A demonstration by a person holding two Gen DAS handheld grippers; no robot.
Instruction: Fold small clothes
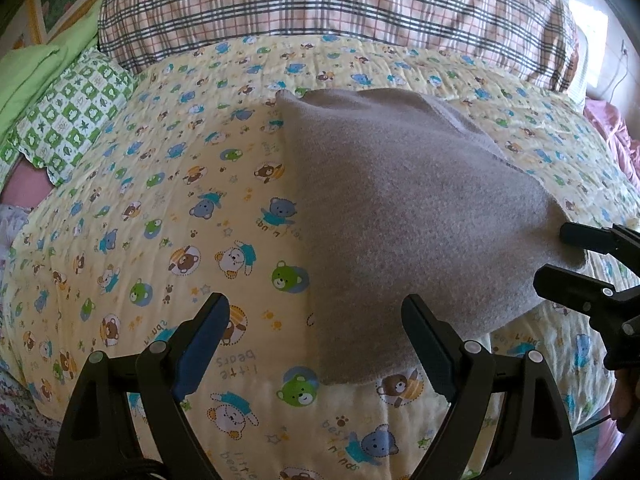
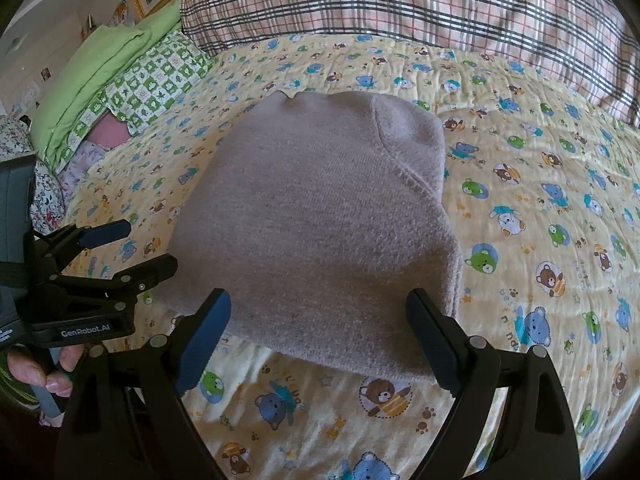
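Observation:
A small grey knit garment (image 1: 400,208) lies folded flat on the yellow bear-print quilt (image 1: 160,200); it also shows in the right wrist view (image 2: 320,224). My left gripper (image 1: 316,316) is open and empty, hovering over the garment's near left corner. It shows at the left of the right wrist view (image 2: 144,248), beside the garment's left edge. My right gripper (image 2: 320,312) is open and empty above the garment's near edge. It shows in the left wrist view (image 1: 552,252) at the garment's right corner.
A plaid pillow (image 1: 320,0) lies along the far side of the bed. A green checked pillow (image 1: 72,120) and green bedding (image 2: 92,76) lie at the far left. Pink fabric (image 1: 612,128) lies at the far right.

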